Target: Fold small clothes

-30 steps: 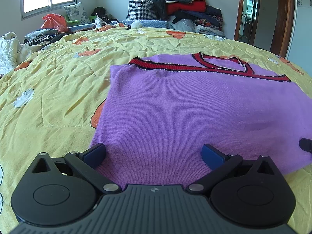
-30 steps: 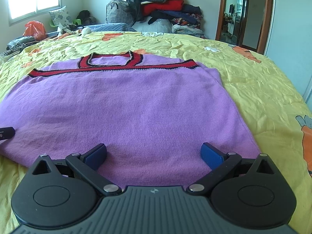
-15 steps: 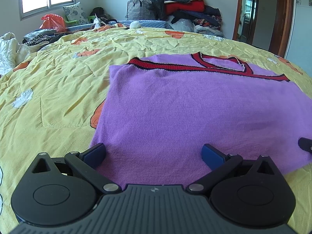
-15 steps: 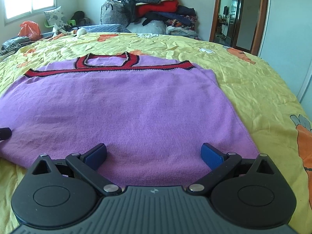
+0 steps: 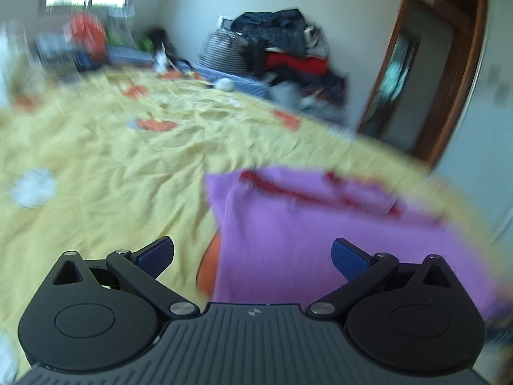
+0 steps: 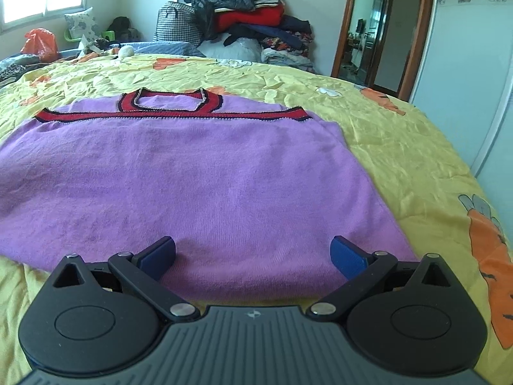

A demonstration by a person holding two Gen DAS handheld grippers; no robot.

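Purple sweater (image 6: 198,176) lies flat on the yellow bedspread (image 6: 400,147), red-trimmed neckline toward the clothes pile (image 6: 250,16). Right gripper (image 6: 253,256) spread wide over the sweater's near hem. Left gripper (image 5: 253,256) also spread, at the sweater's left edge; view blurred.

Bare yellow bedspread (image 6: 400,147) flanks the sweater (image 6: 198,186); clothes pile (image 6: 250,22) blocks beyond.
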